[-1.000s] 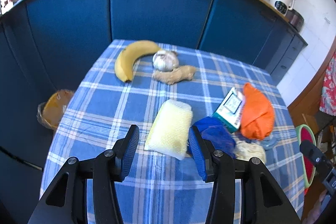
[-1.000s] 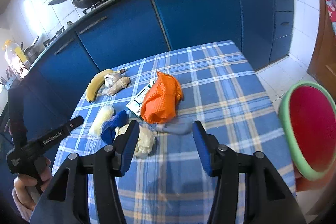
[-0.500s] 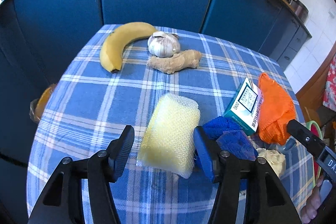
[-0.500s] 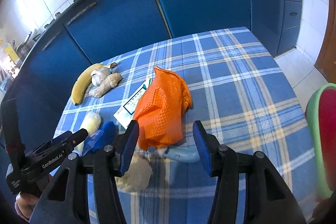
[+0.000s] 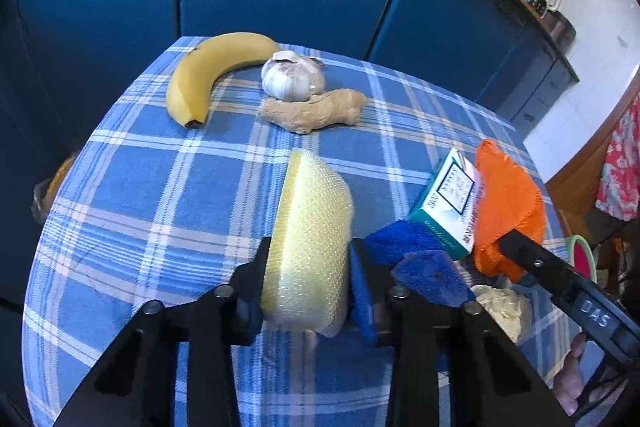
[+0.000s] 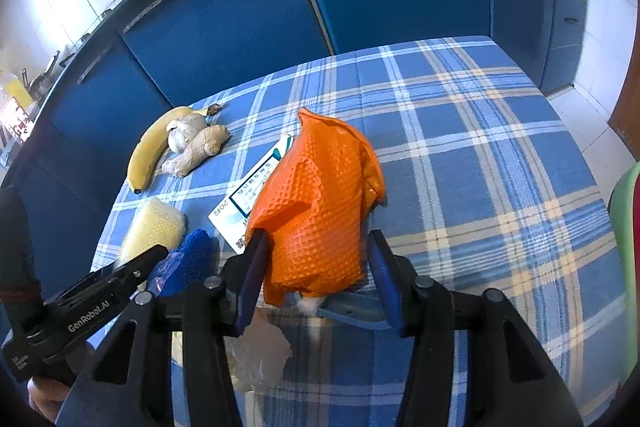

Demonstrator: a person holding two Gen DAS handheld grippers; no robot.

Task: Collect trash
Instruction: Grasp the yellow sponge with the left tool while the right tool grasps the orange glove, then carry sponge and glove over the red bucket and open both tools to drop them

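Jaws of the left gripper (image 5: 308,283) have just closed onto the yellow sponge (image 5: 310,231) near the table's (image 5: 160,187) left edge; right gripper (image 6: 316,275), closing, straddles the orange glove (image 6: 320,211), left pad touching.

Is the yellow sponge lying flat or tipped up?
Tipped up: the yellow sponge stands on edge, squeezed between the left gripper's jaws.

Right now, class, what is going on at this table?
A person is clearing trash off a checked tablecloth with two handheld grippers. The left gripper has just closed on the yellow mesh sponge, now tipped on edge. The right gripper is closing around the orange textured glove. Banana, garlic and ginger lie untouched.
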